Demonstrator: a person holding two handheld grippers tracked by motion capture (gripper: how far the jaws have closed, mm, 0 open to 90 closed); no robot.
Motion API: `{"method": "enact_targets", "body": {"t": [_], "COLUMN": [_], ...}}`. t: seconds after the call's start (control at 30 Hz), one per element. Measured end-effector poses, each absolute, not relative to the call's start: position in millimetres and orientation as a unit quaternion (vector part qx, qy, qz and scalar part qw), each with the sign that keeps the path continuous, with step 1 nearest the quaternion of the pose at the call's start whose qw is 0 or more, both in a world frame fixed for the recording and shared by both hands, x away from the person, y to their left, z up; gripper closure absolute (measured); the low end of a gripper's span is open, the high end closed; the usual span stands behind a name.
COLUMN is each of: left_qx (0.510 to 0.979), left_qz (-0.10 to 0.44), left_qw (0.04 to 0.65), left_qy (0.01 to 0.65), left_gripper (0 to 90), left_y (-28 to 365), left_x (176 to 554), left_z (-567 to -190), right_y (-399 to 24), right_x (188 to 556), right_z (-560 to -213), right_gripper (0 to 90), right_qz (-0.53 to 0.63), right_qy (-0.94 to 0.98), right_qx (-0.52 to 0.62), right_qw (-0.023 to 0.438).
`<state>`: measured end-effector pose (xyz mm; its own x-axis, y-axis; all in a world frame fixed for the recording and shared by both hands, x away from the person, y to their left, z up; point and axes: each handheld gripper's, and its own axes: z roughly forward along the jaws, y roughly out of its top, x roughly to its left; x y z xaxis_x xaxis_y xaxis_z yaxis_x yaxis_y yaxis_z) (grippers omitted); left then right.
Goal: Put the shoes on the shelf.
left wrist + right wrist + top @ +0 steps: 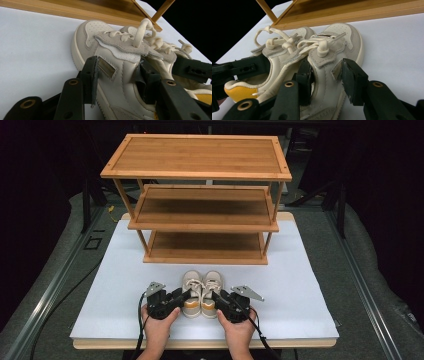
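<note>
White worktop (300, 285) | left gripper (176, 299) and right gripper (220, 299) jaws clamp one shoe (192, 292), (212, 291) each, before the bare rack (200, 195) | lifting, shelving left.

Each black gripper, the left gripper (184, 296) and the right gripper (216, 297), is topped by a grey three-cornered plate, and a black cable is trailed from each. Brass-coloured rings are set into the black jaw links. The hands, left (159, 325) and right (237, 329), are bare.
</note>
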<state>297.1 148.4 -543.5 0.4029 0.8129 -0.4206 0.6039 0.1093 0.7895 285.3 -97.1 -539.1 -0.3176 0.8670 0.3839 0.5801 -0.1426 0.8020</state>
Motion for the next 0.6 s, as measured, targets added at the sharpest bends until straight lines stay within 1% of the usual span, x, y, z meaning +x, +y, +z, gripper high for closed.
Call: {"method": "enact_targets", "body": {"t": [0.2, 0.27, 0.37, 0.6], "left_qx": [0.660, 0.660, 0.660, 0.660], "left_qz": [0.099, 0.098, 0.099, 0.101], "left_qw": [0.514, 0.515, 0.517, 0.520], "left_qy": [0.540, 0.539, 0.537, 0.533], "left_gripper": [57.0, 57.1, 57.1, 57.1], "left_y": [150.2, 150.8, 151.1, 152.1], "left_x": [297.4, 297.4, 297.7, 299.2], "left_z": [-540.4, -538.3, -534.6, -521.9], "right_y": [-96.1, -96.9, -96.7, -97.6], "right_x": [284.8, 284.4, 284.9, 284.9], "right_z": [-537.8, -536.4, -534.1, -520.8], "right_gripper": [61.2, 61.2, 61.2, 61.2], "right_qz": [0.498, 0.498, 0.508, 0.506], "right_qy": [0.639, 0.641, 0.633, 0.636], "right_qx": [0.569, 0.570, 0.569, 0.567], "right_qw": [0.138, 0.129, 0.132, 0.130]}}
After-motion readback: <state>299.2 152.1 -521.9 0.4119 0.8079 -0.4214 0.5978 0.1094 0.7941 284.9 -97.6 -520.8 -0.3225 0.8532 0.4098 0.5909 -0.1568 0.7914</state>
